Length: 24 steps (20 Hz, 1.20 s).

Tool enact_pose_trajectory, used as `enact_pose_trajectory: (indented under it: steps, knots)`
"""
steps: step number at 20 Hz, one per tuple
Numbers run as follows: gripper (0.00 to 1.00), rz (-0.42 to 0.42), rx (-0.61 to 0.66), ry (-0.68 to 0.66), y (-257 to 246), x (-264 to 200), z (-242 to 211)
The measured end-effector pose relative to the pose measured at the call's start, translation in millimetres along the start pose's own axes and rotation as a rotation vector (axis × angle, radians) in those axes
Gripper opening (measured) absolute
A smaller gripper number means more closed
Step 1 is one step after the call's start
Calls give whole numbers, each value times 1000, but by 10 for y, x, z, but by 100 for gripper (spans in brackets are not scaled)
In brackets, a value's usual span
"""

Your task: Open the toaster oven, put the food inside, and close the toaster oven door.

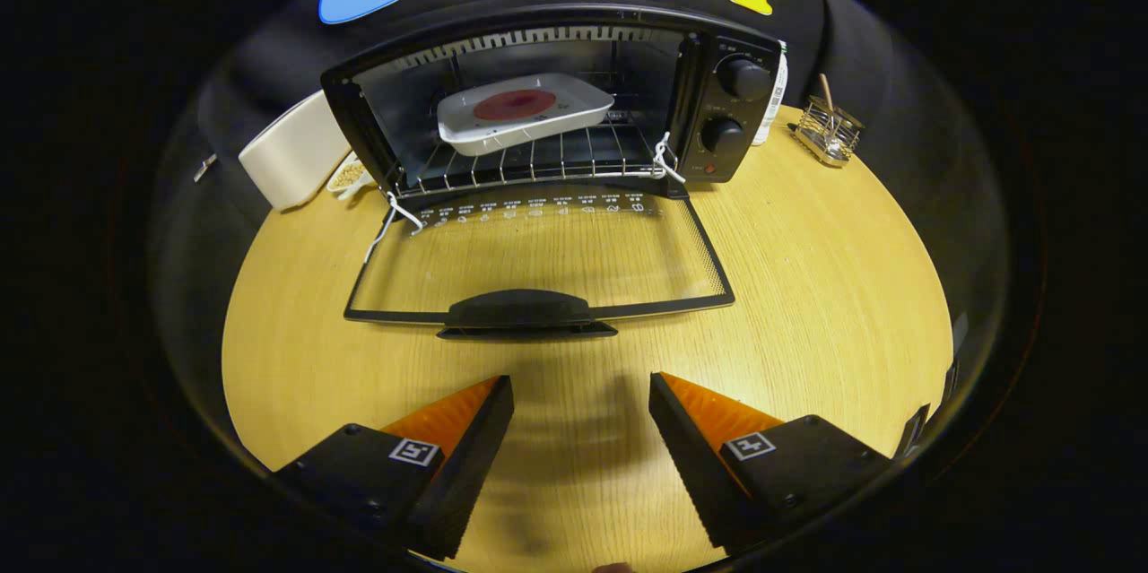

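tongs (pixel 581 412): spread wide, nothing between the fingers (pixel 480 447), holding nothing; they hang over bare wood, short of the door handle
bench (pixel 807 286): light wood, round-looking top; carries everything below
door handle (pixel 525 311): black, just ahead of the fingers, at the near edge of the door
toaster oven door (pixel 538 255): fully down, lying flat toward the tongs; glass panel, bench grain shows through it; row of small white icons along the hinge side
white cords (pixel 395 219): one at each hinge corner, left one trails down beside the door frame
toaster oven (pixel 556 98): black, beyond the door, cavity open and facing the tongs
wire rack (pixel 529 162): inside cavity, spans its width
tray (pixel 525 111): white, rectangular, sits on the rack well inside the cavity, turned slightly askew
food (pixel 515 105): flat dark red round, lying in the tray centre
knobs (pixel 743 78): two black ones stacked on the oven's right panel
white box (pixel 291 151): just left of the oven, touching or nearly so
small dish (pixel 348 176): by the box's near corner, holds pale grains; kind unclear
wire holder (pixel 830 132): right of the oven, apart from it, with a wooden stick standing in it
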State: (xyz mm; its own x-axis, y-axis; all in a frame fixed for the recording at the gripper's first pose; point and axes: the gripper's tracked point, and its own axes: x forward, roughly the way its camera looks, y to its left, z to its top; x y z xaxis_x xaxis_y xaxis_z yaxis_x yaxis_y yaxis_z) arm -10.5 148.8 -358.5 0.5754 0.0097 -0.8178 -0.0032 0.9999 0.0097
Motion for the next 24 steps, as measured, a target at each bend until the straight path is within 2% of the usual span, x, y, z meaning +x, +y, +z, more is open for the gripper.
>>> enact_pose_trajectory:
  steps: [14,19,24]
  knots:
    - [100,-4,-55,13,197,308,156]
    - [100,0,-87,-55,177,98,282]
    - [100,23,-121,-185,181,-251,550]
